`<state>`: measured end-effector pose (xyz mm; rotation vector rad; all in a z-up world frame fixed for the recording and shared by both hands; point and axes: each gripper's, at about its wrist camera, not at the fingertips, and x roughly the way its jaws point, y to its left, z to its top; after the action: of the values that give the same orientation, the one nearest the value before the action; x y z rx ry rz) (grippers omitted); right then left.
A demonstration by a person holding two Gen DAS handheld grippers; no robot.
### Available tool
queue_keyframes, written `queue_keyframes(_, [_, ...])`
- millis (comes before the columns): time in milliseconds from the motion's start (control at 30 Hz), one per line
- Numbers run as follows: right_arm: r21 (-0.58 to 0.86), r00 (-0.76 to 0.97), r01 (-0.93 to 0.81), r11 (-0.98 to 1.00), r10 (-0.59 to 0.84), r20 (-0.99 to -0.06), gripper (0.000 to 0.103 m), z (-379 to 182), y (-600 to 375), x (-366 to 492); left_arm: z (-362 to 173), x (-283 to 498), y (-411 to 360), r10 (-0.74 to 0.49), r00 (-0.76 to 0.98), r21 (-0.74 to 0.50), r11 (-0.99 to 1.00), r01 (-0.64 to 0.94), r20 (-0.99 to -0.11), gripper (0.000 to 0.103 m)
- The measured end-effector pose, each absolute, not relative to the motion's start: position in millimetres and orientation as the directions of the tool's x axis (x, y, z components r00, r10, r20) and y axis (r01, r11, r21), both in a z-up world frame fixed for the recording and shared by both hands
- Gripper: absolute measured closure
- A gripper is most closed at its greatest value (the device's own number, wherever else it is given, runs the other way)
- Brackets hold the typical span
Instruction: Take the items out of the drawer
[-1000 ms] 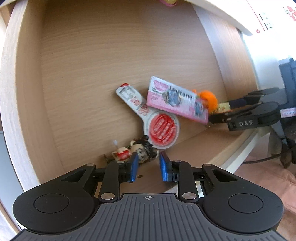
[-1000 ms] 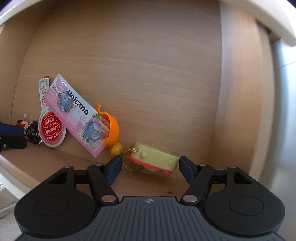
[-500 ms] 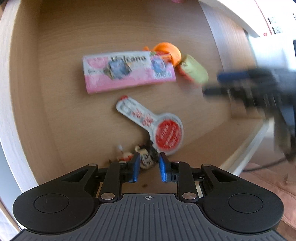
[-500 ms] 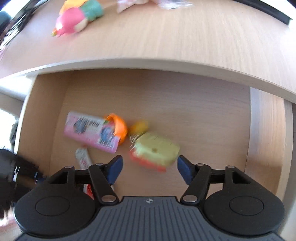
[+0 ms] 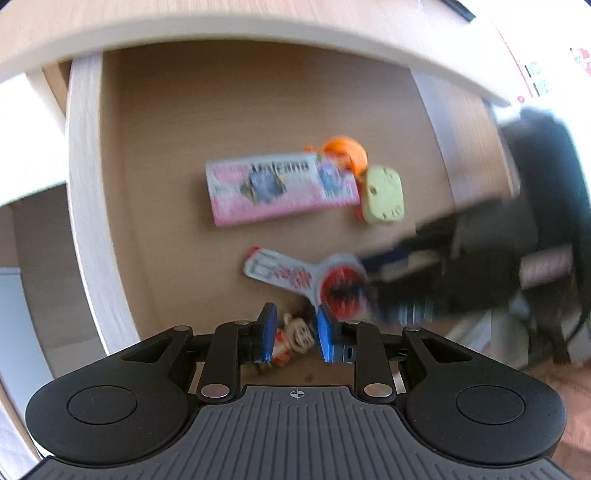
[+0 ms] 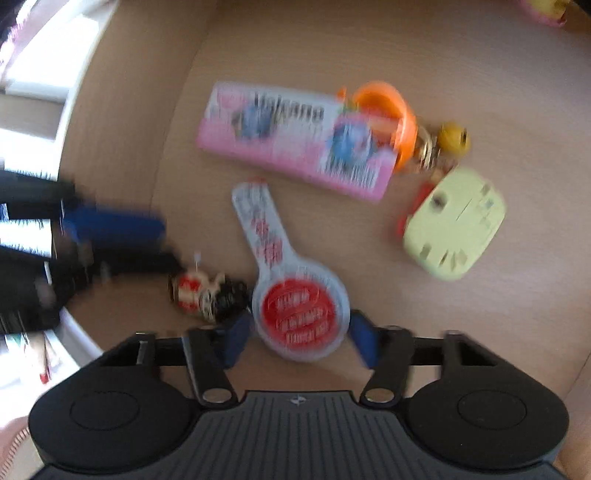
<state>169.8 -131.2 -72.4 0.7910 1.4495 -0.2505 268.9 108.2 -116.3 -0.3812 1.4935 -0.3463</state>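
Observation:
In the open wooden drawer (image 5: 166, 147) lies a white paddle-shaped tag (image 6: 266, 236) with a round red end. My right gripper (image 6: 301, 332) straddles that round end and its jaws are closing; the blur hides any contact. In the left wrist view the right gripper (image 5: 384, 288) is a dark smear at the tag (image 5: 295, 273). My left gripper (image 5: 295, 334) holds a narrow gap over a small doll figurine (image 5: 293, 338). In the right wrist view the figurine (image 6: 207, 295) lies on the drawer floor, just beyond the left gripper (image 6: 166, 243).
Farther back lie a pink "Volcano" pack (image 6: 291, 140), an orange piece (image 6: 388, 107), a yellow bell (image 6: 452, 138) and a yellow-green squishy toy (image 6: 454, 221). The drawer's side wall (image 5: 85, 184) is at left. The desk top's edge (image 5: 184, 33) overhangs the back.
My right gripper left the yellow-green toy and came over the tag's round end, jaws narrower. The pink pack and toy now lie farther back. The figurine now shows between my left pads.

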Motion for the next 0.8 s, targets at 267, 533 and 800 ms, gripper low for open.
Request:
queue_keyframes(267, [0.209,0.251,0.701,0.682,0.037,-0.967,0.08,-39,-193,150,-132,258,87,-0.413,-0.082,-0.418,0.908,0.046,-0.907,0.081])
queue_keyframes(533, [0.266,0.308,0.773,0.575,0.026,-0.951,0.064,-26,-217,104,-156,274,68,-0.343,-0.135,-0.35,0.936,0.034,-0.93,0.085])
queue_keyframes(800, [0.245,0.317,0.777,0.579,-0.024,-0.948,0.064,-24,-215,89,-141,314,69,-0.373,0.081,-0.377,0.926,-0.033,-0.924,0.086])
